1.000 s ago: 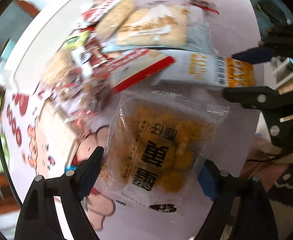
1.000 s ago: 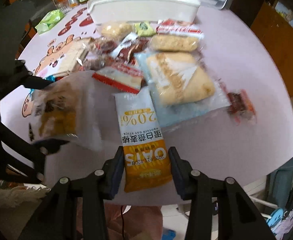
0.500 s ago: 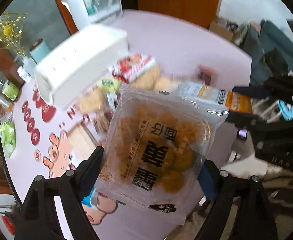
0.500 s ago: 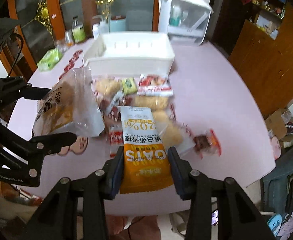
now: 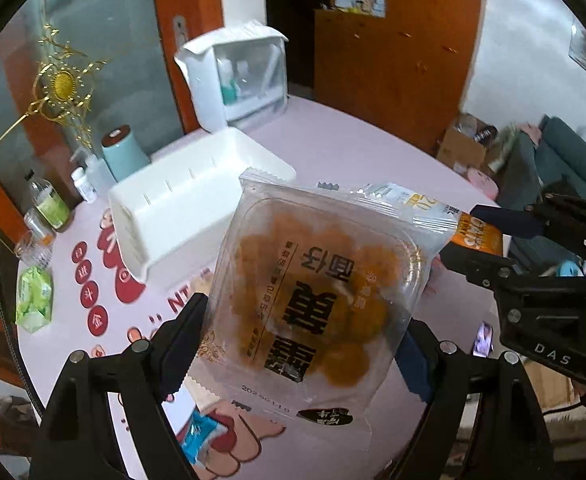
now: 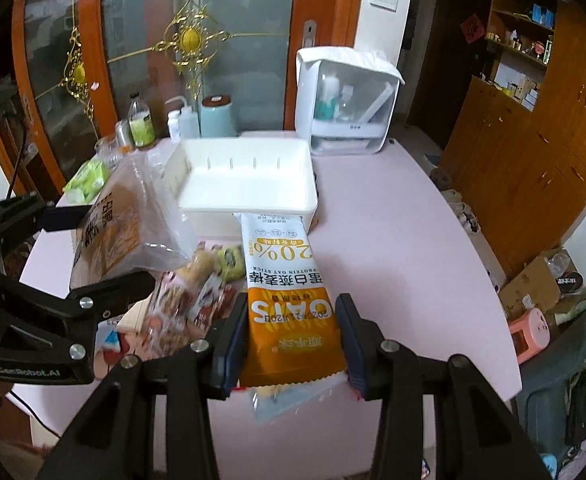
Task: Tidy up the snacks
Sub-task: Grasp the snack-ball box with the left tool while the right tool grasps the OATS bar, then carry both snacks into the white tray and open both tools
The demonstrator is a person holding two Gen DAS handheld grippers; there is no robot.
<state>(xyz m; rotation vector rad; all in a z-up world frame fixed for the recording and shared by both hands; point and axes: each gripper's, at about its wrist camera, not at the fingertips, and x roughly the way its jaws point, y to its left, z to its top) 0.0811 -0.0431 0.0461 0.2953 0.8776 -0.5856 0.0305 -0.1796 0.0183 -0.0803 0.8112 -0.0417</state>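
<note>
Left fingers [image 5: 301, 340] clamp clear pastry pack [image 5: 317, 292] (golden pieces); right fingers [image 6: 293, 336] clamp orange-white oat bar [image 6: 283, 292].

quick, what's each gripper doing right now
left gripper: closed on the clear snack pack, lifted off the table.
right gripper: closed on the orange oat bar, also lifted.

We see a clear pack of golden fried bites [image 5: 317, 304] held tilted above the white bin [image 6: 249, 184]; an orange-and-white oat bar [image 6: 289, 296] beside it; loose snacks [image 6: 197, 292] heaped before the bin.
</note>
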